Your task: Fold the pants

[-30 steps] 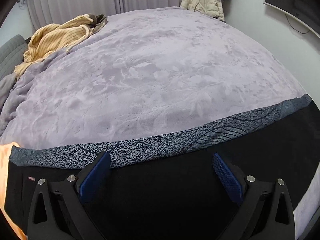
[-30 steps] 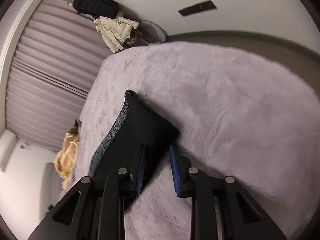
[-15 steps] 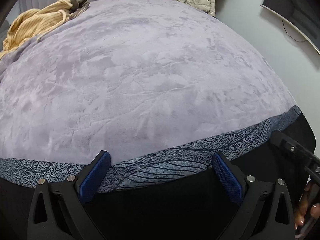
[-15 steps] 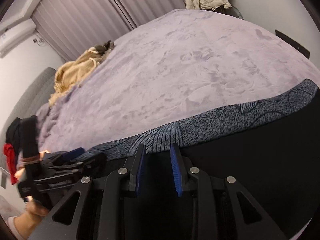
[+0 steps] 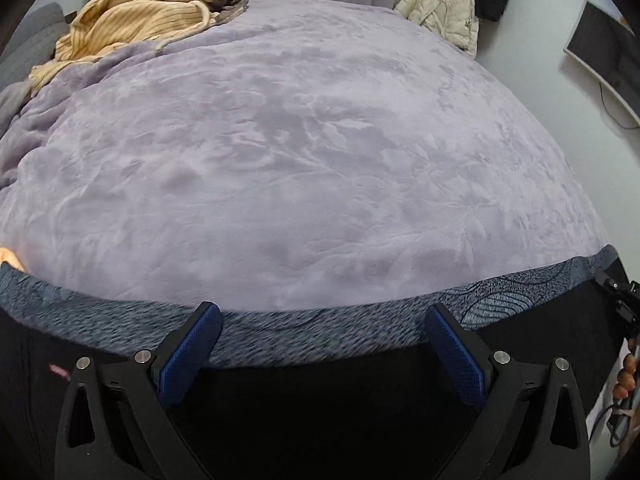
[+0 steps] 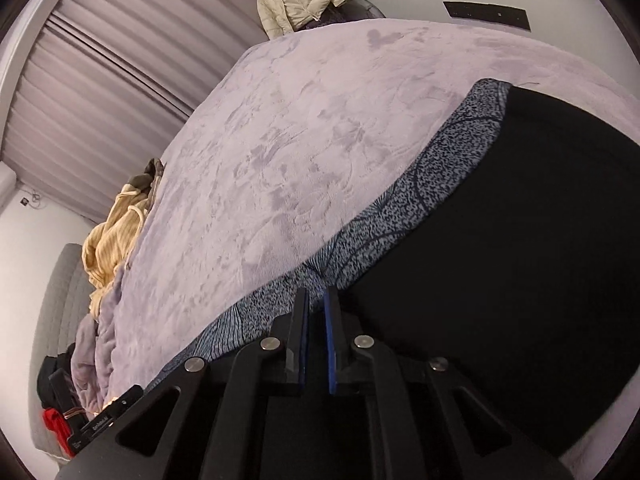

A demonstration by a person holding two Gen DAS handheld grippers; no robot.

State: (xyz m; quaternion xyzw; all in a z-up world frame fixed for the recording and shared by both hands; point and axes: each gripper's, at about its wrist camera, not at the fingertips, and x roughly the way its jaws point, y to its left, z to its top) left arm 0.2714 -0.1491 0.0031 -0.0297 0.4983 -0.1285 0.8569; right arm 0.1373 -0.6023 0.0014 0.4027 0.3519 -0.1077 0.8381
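Observation:
Black pants (image 6: 520, 280) with a blue-grey patterned side band (image 5: 320, 336) lie flat along the near edge of a lilac blanket (image 5: 300, 152). My left gripper (image 5: 322, 316) is open wide, low over the pants, its blue pads (image 5: 188, 356) straddling the band. My right gripper (image 6: 316, 300) is nearly shut and its jaws are closing, with the edge of the patterned band (image 6: 400, 208) pinched in the thin slit between its pads. Part of the right gripper and the hand (image 5: 624, 376) holding it show at the right edge of the left wrist view.
A yellow striped garment (image 5: 136, 20) is heaped at the bed's far left corner. A cream puffer jacket (image 5: 444, 4) hangs beyond the far right corner, a wall screen (image 5: 608, 60) to its right. Curtains (image 6: 100, 92) close the far side.
The right gripper's jaws have narrowed from a clear gap to a slit, and it has travelled from the pants' end to the patterned band. The left gripper slid sideways along the band, still open.

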